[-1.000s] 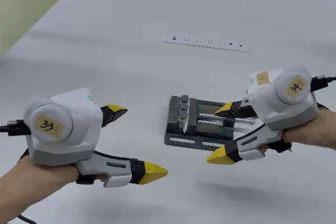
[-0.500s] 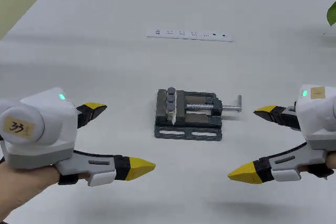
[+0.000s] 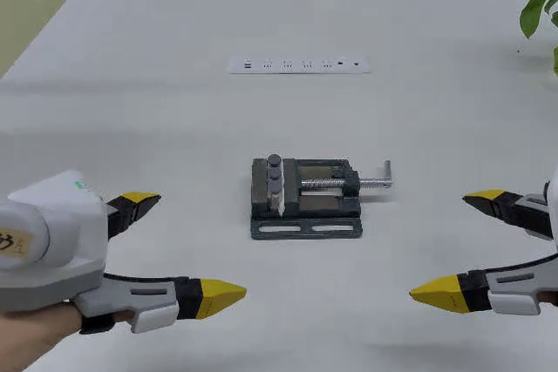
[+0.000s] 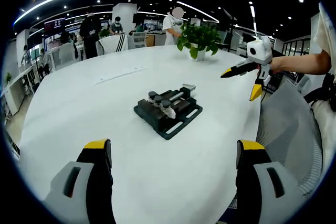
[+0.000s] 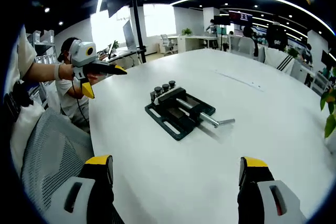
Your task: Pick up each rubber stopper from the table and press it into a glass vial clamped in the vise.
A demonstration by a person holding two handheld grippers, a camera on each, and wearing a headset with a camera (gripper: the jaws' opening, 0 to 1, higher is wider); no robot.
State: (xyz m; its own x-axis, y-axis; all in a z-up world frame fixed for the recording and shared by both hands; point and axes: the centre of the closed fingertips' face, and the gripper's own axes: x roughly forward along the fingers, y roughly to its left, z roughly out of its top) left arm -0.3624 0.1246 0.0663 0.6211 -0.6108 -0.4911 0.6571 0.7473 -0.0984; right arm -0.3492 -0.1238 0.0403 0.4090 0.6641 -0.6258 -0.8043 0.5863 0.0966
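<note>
And the vise (image 3: 305, 199) with its stoppered vials (image 3: 275, 182) sits between left tongs (image 3: 190, 244) and right tongs (image 3: 451, 244), both spread wide, empty.

Our left tongs (image 3: 196, 244) and right tongs (image 3: 441, 244) have white housings, grey-and-black jaws, yellow tips; a tan sticker (image 3: 10, 246) marks the left.

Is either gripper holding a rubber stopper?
No, the left gripper and right gripper are open and empty beside the vise.
</note>
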